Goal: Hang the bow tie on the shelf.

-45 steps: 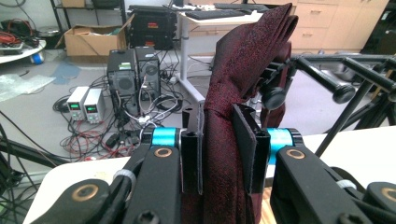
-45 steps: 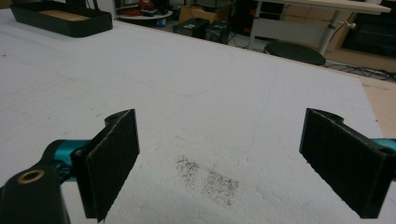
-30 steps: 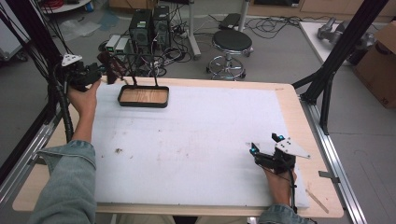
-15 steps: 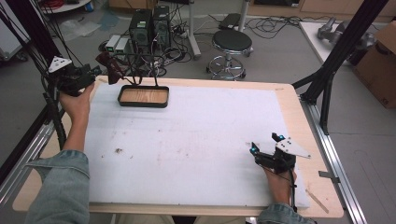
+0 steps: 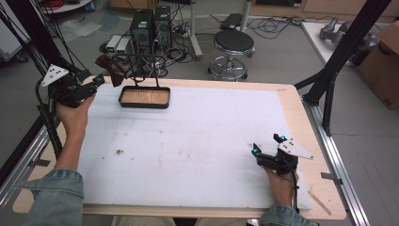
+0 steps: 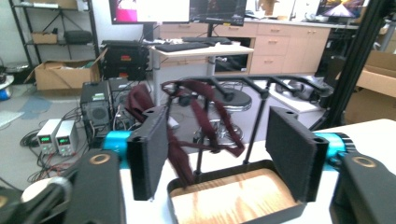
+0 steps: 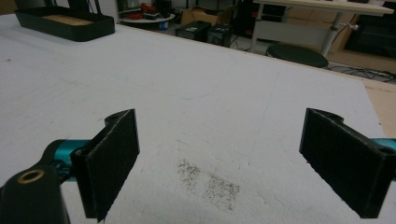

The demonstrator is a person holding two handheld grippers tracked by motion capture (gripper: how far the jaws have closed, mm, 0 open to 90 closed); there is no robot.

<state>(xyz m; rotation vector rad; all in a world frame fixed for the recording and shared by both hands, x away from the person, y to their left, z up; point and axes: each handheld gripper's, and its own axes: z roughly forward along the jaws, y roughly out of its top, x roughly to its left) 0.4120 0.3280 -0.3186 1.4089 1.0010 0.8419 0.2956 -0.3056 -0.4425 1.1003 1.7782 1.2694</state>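
Observation:
A black stand with a wood-floored tray (image 5: 144,106) sits at the far left of the white mat (image 5: 197,141). A dark red strap (image 5: 109,66) hangs from the left end of its thin black rack. My left gripper (image 5: 95,83) is held open in the air just left of the stand, off the table's corner. In the left gripper view the strap (image 6: 205,116) dangles beyond the two pads, over the tray (image 6: 224,170), and nothing is between the left gripper's (image 6: 219,154) pads. My right gripper (image 5: 266,144) rests open on the mat at the near right, empty (image 7: 224,154).
A dark smudge (image 7: 210,182) marks the mat in front of the right gripper, and crumbs (image 5: 120,151) lie at mid-left. Black frame posts (image 5: 329,80) stand at the table's right edge. A stool (image 5: 233,42) and computer boxes (image 5: 150,23) stand on the floor behind.
My left gripper has drawn back to the left, away from the stand. The strap stays hanging on the rack. The right gripper has not moved.

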